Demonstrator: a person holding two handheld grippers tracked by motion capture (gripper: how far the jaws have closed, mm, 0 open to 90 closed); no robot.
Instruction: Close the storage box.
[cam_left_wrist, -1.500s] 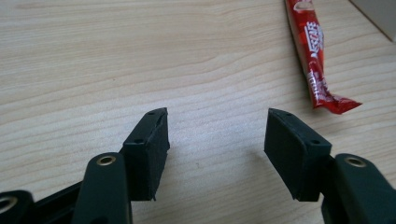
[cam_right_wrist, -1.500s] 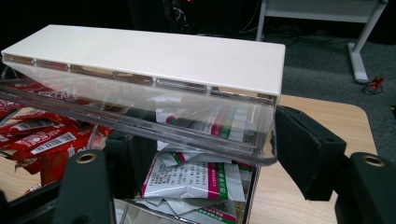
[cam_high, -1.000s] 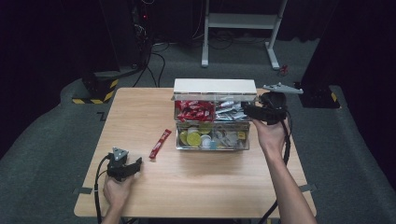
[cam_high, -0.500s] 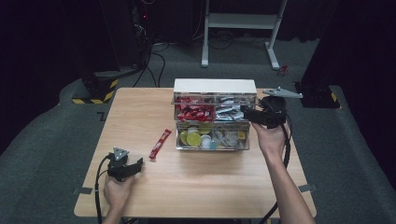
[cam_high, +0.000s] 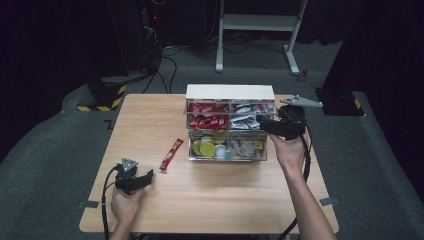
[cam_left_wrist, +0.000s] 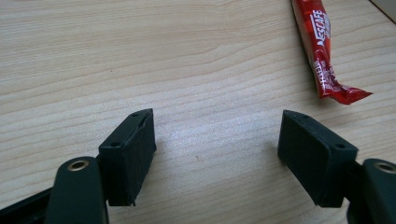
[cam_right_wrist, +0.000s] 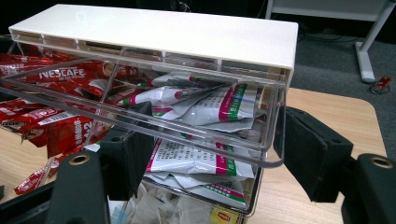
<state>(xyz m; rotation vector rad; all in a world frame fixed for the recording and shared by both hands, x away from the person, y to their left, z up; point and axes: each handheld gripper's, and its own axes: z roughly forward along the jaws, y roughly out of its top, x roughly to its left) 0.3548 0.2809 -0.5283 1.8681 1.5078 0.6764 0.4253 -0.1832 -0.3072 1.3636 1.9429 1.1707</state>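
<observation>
Shifted slightly down and in along the box's right end since a second ago: right gripper (cam_high: 266, 125), jaws spread wide around the corner of the clear drawer organizer (cam_right_wrist: 261, 140) (white-topped, at the table's far middle), gripping nothing. Inside, red Nescafé sticks (cam_right_wrist: 56, 74) beside white sachets (cam_right_wrist: 205, 105). Farther off, one loose Nescafé stick (cam_high: 171, 153) on the wooden table (cam_high: 225, 200); left gripper (cam_left_wrist: 217, 140) resting open and empty near it.

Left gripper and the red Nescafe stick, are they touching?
Apart. In the left gripper view, the open left gripper sits on bare wood, and the red Nescafe stick lies beyond its right pad with table between.
</observation>
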